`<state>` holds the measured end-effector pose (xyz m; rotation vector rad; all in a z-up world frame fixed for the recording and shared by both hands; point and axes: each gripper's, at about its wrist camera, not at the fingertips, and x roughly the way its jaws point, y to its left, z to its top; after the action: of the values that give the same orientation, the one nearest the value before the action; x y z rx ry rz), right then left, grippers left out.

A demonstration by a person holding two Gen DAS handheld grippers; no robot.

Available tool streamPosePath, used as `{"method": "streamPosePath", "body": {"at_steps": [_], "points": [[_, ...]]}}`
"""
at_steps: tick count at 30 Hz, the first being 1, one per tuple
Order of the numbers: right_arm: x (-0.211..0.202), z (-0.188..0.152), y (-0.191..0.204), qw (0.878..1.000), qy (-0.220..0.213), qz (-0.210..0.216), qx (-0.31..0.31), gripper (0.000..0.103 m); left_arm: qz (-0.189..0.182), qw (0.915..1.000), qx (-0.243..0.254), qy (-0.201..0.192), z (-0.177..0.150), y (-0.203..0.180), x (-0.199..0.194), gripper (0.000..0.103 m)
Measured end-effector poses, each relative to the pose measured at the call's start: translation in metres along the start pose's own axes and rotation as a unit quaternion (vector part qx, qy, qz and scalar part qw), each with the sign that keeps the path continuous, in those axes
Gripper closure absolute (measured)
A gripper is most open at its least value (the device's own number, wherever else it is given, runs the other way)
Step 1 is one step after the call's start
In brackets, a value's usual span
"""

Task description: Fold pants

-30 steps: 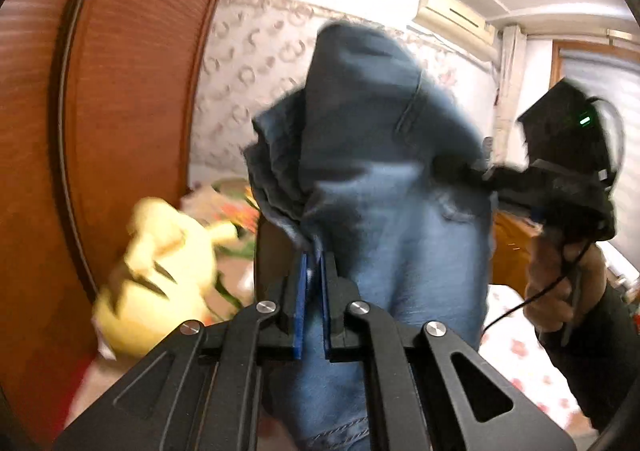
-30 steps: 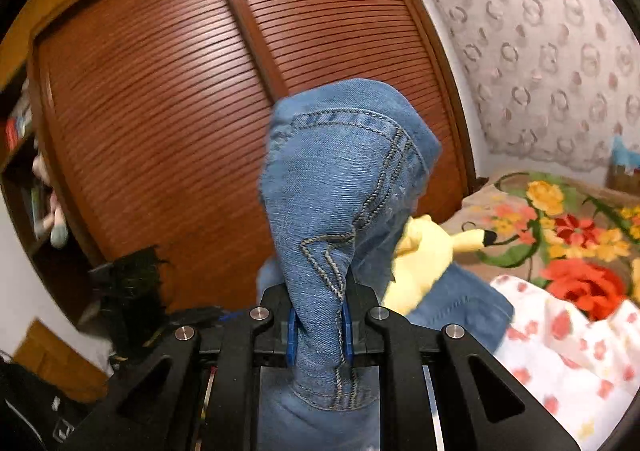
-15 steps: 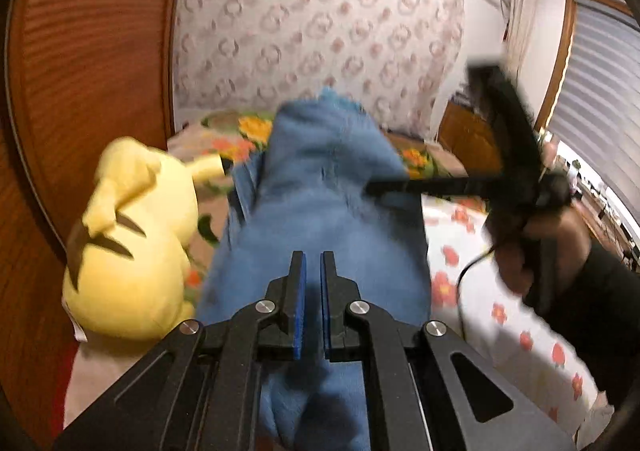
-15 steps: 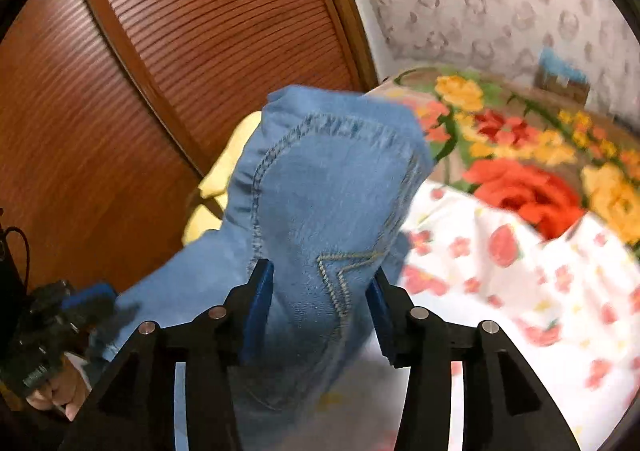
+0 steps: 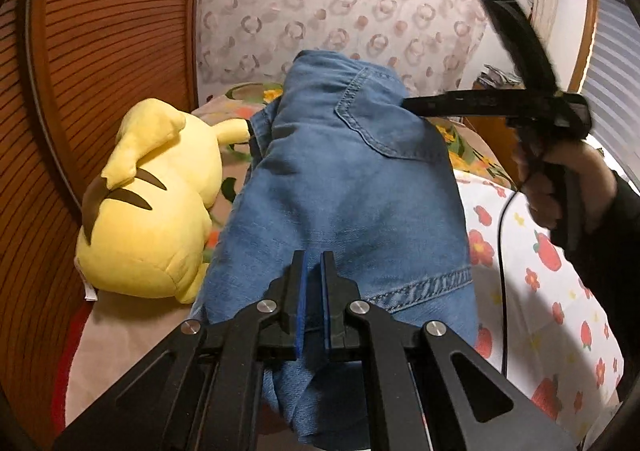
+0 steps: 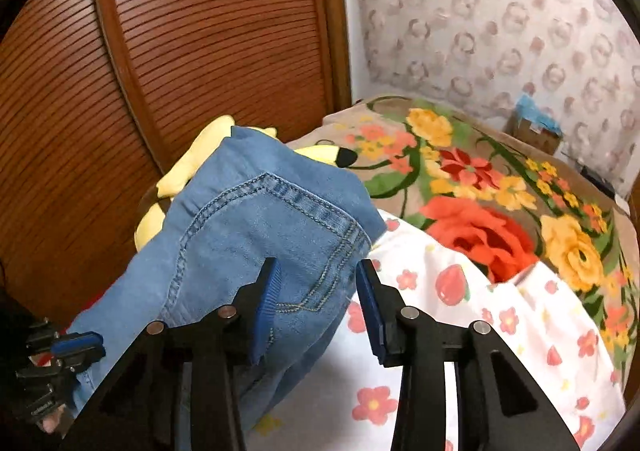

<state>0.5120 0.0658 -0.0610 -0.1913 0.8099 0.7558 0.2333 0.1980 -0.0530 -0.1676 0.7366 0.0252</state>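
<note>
The blue jeans (image 5: pixel 344 191) hang bunched just above the bed, back pocket up, and brush the plush toy. My left gripper (image 5: pixel 313 257) is shut on a fold of denim at their near end. It shows again at the lower left of the right wrist view as the left gripper (image 6: pixel 76 345). My right gripper (image 6: pixel 318 265) has its jaws apart and closing. The jeans (image 6: pixel 256 235) lie between them, and the right pad stands off the cloth. From the left wrist view the right gripper (image 5: pixel 412 105) reaches the pocket corner, held by a hand (image 5: pixel 560 179).
A yellow plush toy (image 5: pixel 152 211) lies left of the jeans, against the slatted wooden wardrobe door (image 6: pixel 180 51). The bed has a floral blanket (image 6: pixel 480 187) and a white sheet (image 6: pixel 440 331) printed with strawberries. A cardboard box (image 6: pixel 536 131) sits by the far wall.
Both grippers came down from mid-air toward the bed, tilting downward with the jeans. The right jaws, pinched on denim a second ago, have parted. The left stays clamped.
</note>
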Motion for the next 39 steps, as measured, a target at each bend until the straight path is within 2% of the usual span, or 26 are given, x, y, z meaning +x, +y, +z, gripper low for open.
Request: {"method": "streamPosePath", "body": {"at_steps": [4,9,12,15,17,18,20,21,22,24,25,27,29,33,35,39], "points": [[-0.050,-0.006,0.014,0.999,-0.032,0.004,0.002,0.062,0.000,0.9998,0.011,-0.016,0.004,-0.007,-0.012,0.095],[-0.130,-0.051,0.028,0.997,-0.083,0.008,-0.002,0.063,-0.012,0.9987,0.026,-0.043,0.008,-0.034,-0.047,0.095],[-0.174,-0.083,0.035,0.995,-0.104,0.005,0.007,0.063,-0.020,0.9974,0.036,-0.060,0.006,-0.051,-0.065,0.080],[-0.218,-0.116,0.042,0.993,-0.120,-0.004,0.015,0.062,-0.032,0.9954,0.050,-0.076,0.001,-0.073,-0.086,0.077],[-0.241,-0.140,0.045,0.992,-0.126,-0.012,0.020,0.063,-0.042,0.9944,0.056,-0.080,-0.003,-0.087,-0.097,0.064],[-0.252,-0.150,0.047,0.991,-0.130,-0.018,0.022,0.062,-0.050,0.9933,0.058,-0.086,-0.006,-0.094,-0.104,0.051],[-0.279,-0.170,0.052,0.989,-0.139,-0.030,0.027,0.062,-0.057,0.9916,0.065,-0.096,-0.010,-0.105,-0.115,0.041],[-0.285,-0.180,0.055,0.989,-0.143,-0.033,0.029,0.062,-0.060,0.9906,0.070,-0.100,-0.013,-0.112,-0.122,0.030],[-0.298,-0.191,0.061,0.988,-0.146,-0.035,0.031,0.062,-0.062,0.9900,0.072,-0.104,-0.014,-0.116,-0.126,0.024],[-0.314,-0.207,0.067,0.987,-0.150,-0.045,0.035,0.062,-0.069,0.9880,0.078,-0.114,-0.020,-0.126,-0.139,0.022],[-0.318,-0.212,0.069,0.986,-0.152,-0.050,0.036,0.062,-0.071,0.9876,0.079,-0.116,-0.022,-0.129,-0.143,0.015],[-0.323,-0.221,0.072,0.985,-0.157,-0.055,0.042,0.062,-0.075,0.9857,0.083,-0.126,-0.027,-0.138,-0.154,0.013],[-0.334,-0.233,0.077,0.984,-0.162,-0.061,0.049,0.062,-0.065,0.9848,0.090,-0.134,-0.032,-0.147,-0.164,0.009],[-0.348,-0.254,0.091,0.981,-0.171,-0.077,0.055,0.062,-0.061,0.9830,0.097,-0.143,-0.045,-0.162,-0.180,0.008],[-0.362,-0.268,0.099,0.979,-0.176,-0.085,0.059,0.054,-0.064,0.9826,0.098,-0.144,-0.051,-0.167,-0.184,0.008],[-0.376,-0.284,0.114,0.975,-0.186,-0.106,0.062,0.046,-0.071,0.9814,0.100,-0.147,-0.062,-0.179,-0.195,0.008]]}}
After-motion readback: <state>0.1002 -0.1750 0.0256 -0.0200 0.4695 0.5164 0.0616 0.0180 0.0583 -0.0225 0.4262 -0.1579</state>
